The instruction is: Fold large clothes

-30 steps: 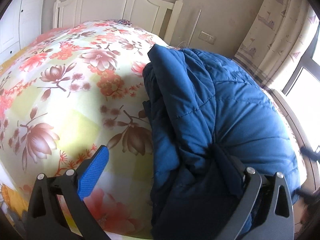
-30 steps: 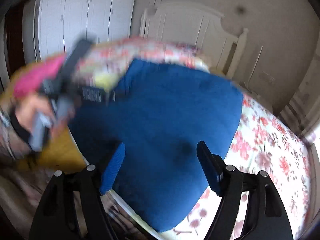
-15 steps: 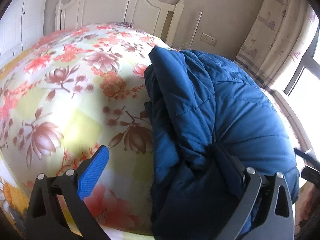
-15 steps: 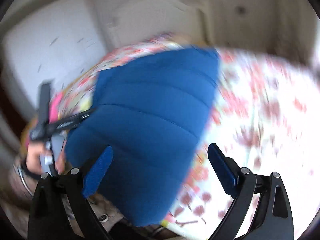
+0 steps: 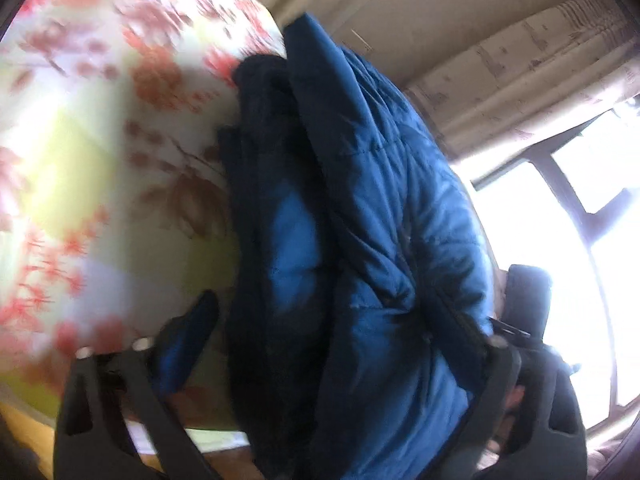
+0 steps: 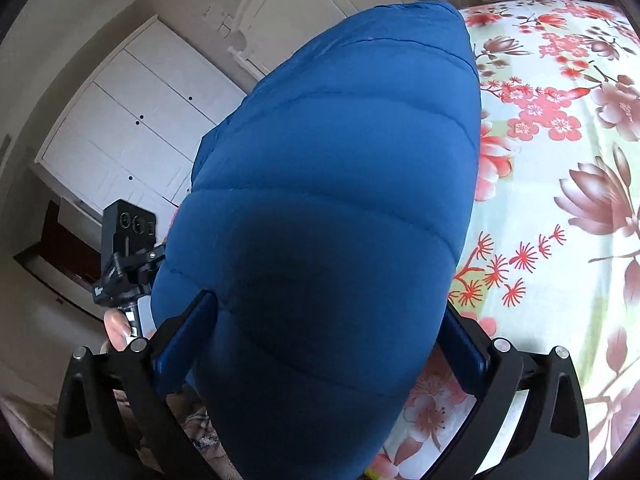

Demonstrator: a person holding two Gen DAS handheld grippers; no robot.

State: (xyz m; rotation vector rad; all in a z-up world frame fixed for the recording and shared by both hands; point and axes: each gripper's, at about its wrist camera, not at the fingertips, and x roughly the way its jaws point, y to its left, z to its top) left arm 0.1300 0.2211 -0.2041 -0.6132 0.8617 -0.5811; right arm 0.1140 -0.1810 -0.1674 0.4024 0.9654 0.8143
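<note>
A floral bedsheet [image 6: 560, 128] covers the bed, white wardrobe doors [image 6: 132, 128] line a beige wall beside a white headboard [image 6: 304, 4], and a curtained window [image 5: 560, 240] (blazing white) floods the room.

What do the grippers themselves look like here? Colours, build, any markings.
Both match: the left gripper and the right gripper have matte black angular linkage arms with triangular cut-outs and silver pivot screws. Finger pads are flat blue rectangles. In the right wrist view, the left unit's black boxy body shows two round dials or ports. No cables or sleeves visible.
</note>
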